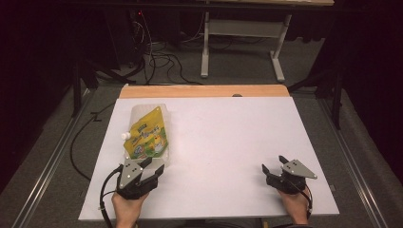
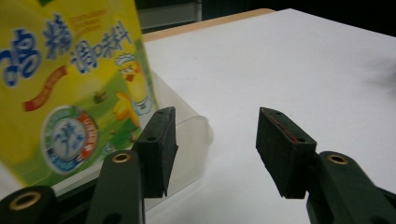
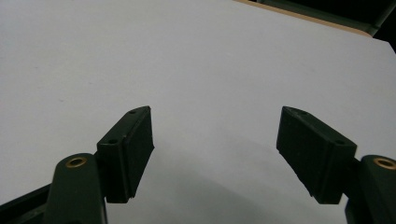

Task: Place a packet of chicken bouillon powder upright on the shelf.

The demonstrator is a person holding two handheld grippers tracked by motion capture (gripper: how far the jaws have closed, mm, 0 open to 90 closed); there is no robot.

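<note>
Yellow and green, a printed spout pouch [image 1: 148, 134] with a white cap at its left side lies in a clear plastic tray [image 1: 138, 113] on the left part of the white table [image 1: 223, 142], towards the near half. In the left gripper view the pouch's cartoon chick and blue characters rise just beyond the left jaw, with the tray's clear rim curving beside that jaw. The left gripper [image 1: 153, 167] sits just in front of the tray's near end, jaws spread, nothing between them. The right gripper [image 1: 274, 164] rests well apart at the near right of the table, jaws also spread over bare white surface. A hand [image 1: 127, 207] holds each from the bottom edge
</note>
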